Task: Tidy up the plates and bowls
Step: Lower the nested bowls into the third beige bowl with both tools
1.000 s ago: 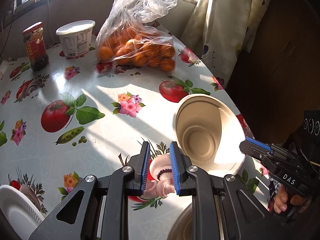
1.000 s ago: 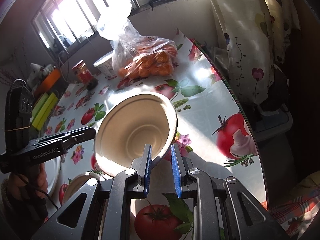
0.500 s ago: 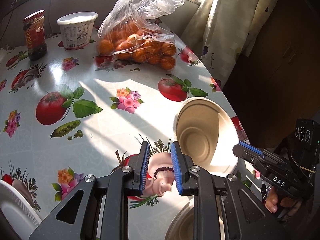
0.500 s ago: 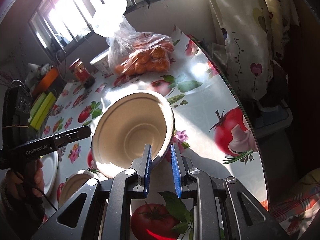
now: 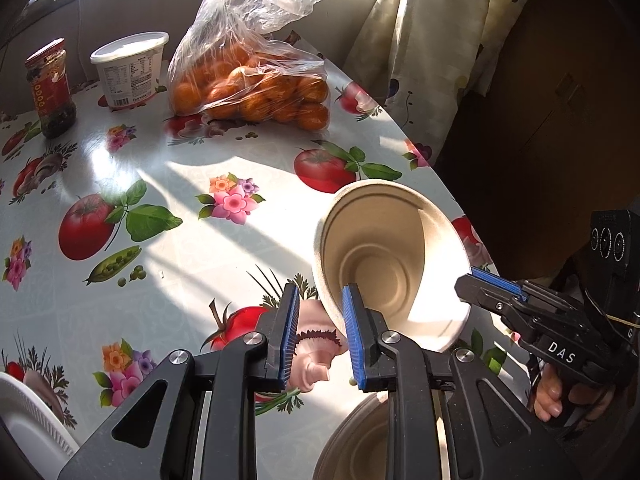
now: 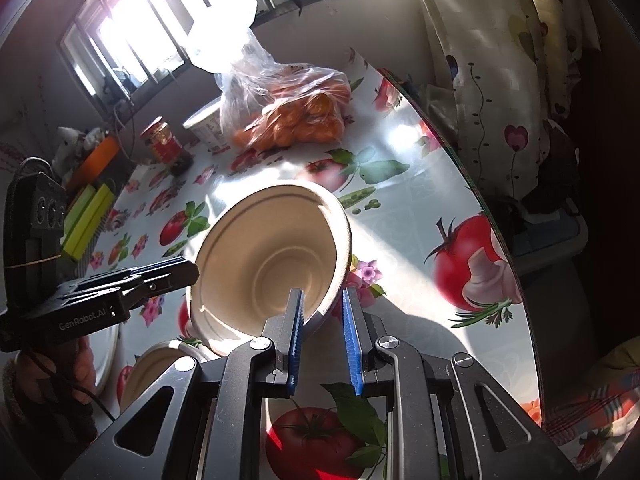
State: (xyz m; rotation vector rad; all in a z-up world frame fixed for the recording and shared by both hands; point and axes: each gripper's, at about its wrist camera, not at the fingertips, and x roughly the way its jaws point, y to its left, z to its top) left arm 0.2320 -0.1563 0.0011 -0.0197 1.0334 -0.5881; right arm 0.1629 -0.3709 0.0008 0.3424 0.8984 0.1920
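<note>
Sunlight from the barred window falls across our round surface point(image 5: 168, 272), covered in a glossy tomato-and-flower oilcloth, with a clear bag of oranges point(image 5: 256, 84), a white tub point(image 5: 130, 70) and a red-labelled jar point(image 5: 50, 88) well beyond the fingers.

We judge the sorting only partly done: one beige paper-pulp bowl point(image 6: 272, 264) is in the air, tilted on its side, a second beige bowl point(image 5: 360, 436) sits below our left fingers, and a white ribbed plate point(image 5: 24, 424) lies off to their left, not yet stacked.

Our right gripper point(image 6: 322, 338) has its fingers parted a little around the lifted bowl's rim, one inside, one outside; whether they pinch it we cannot tell. Our left gripper point(image 5: 320, 336) is level, fingers slightly apart and empty, its right finger point(image 5: 352, 336) just beside the bowl's wall.
</note>
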